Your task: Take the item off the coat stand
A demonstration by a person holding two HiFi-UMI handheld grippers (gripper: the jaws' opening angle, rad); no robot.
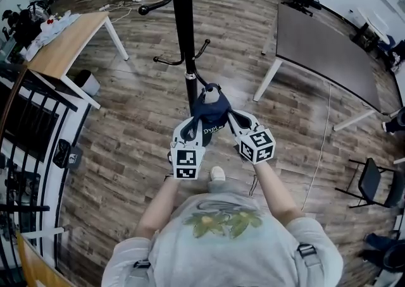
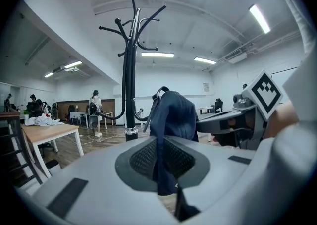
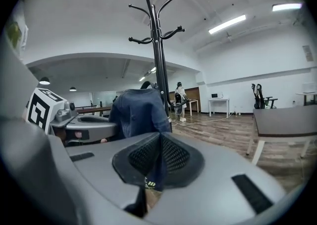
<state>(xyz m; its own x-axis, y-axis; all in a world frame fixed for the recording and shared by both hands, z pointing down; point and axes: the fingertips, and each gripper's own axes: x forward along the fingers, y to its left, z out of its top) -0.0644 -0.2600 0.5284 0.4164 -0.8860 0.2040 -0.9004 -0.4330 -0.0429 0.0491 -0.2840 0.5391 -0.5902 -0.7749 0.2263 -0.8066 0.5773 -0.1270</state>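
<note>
Fabric of a dark navy fabric bag [image 1: 211,114] is clamped on both sides, by the left gripper [image 1: 196,124] and the right gripper [image 1: 231,117]. It is held between them, just beside the black metal coat stand [image 1: 183,26].

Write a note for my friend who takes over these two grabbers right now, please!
Left gripper: shut on one side of the navy blue cloth item.
Right gripper: shut on the other side of it.
Where: the item is held between both grippers, close to the low hooks of the black coat stand. I cannot tell whether its top loop sits on a hook.
Done: both grips made.
Left: lift it clear and draw it away from the stand.
</note>
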